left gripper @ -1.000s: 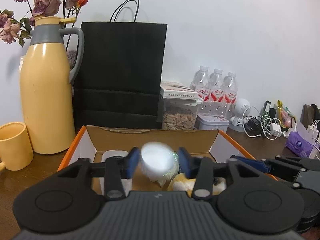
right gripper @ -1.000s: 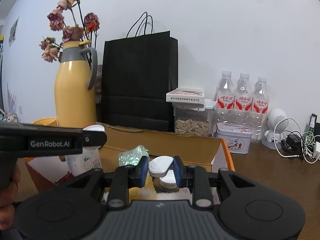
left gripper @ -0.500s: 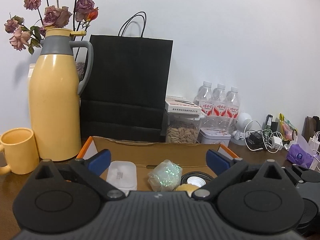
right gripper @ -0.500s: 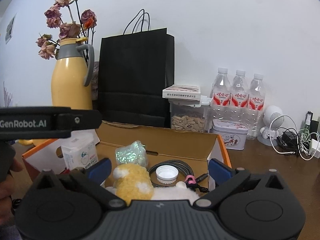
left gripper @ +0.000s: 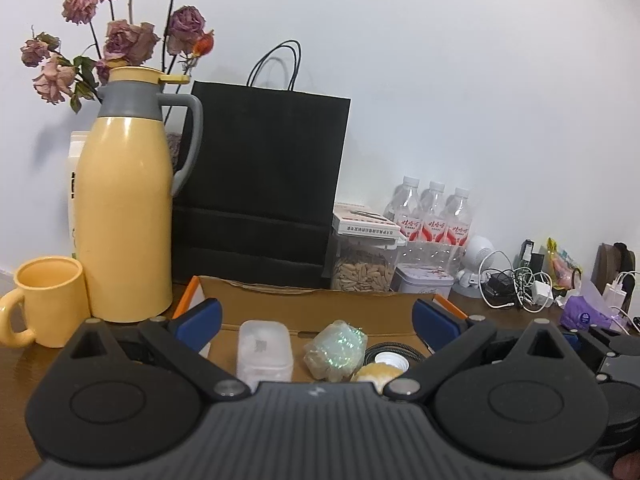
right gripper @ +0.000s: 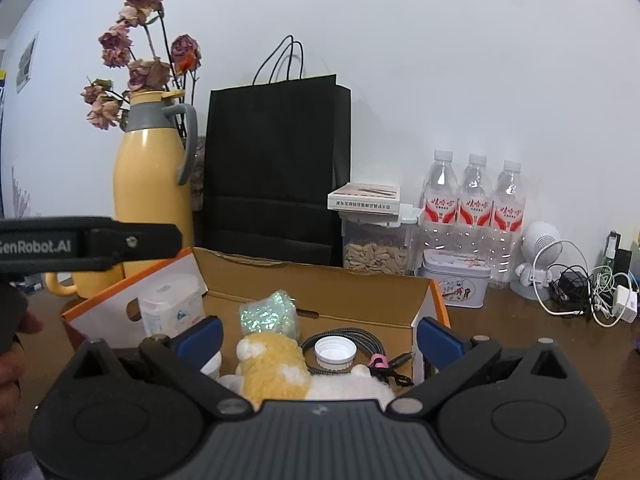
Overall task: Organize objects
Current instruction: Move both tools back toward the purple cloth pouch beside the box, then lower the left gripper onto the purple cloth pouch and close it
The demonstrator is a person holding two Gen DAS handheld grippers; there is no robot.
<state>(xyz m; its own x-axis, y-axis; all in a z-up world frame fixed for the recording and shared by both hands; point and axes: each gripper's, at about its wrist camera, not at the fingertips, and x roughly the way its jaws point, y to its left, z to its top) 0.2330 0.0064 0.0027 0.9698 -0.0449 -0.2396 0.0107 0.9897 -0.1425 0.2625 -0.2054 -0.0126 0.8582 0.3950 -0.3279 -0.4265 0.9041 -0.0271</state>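
Observation:
An open cardboard box (right gripper: 320, 280) with orange edges stands on the brown table. In it lie a shiny green wrapped bundle (right gripper: 269, 314), a yellow and white plush toy (right gripper: 272, 368), a white bottle cap (right gripper: 335, 354) on a coiled black cable (right gripper: 366, 340), and a white wipes pack (right gripper: 170, 308). The left wrist view shows the box (left gripper: 312, 306), the bundle (left gripper: 336, 350) and a white lidded container (left gripper: 264, 350). My left gripper (left gripper: 316, 318) is open and empty above the box's near side. My right gripper (right gripper: 320, 338) is open and empty above the box.
A yellow thermos (left gripper: 124, 216) with dried roses, a yellow mug (left gripper: 48, 300) and a black paper bag (left gripper: 260, 184) stand behind the box. A seed jar (right gripper: 376, 248), a tin (right gripper: 456, 280), three water bottles (right gripper: 476, 208) and tangled chargers (right gripper: 588, 292) sit to the right.
Both grippers have opened: the left let go of the shiny bundle, the right let go of the white cap. Both things now lie in the box, and both grippers have risen and drawn back.

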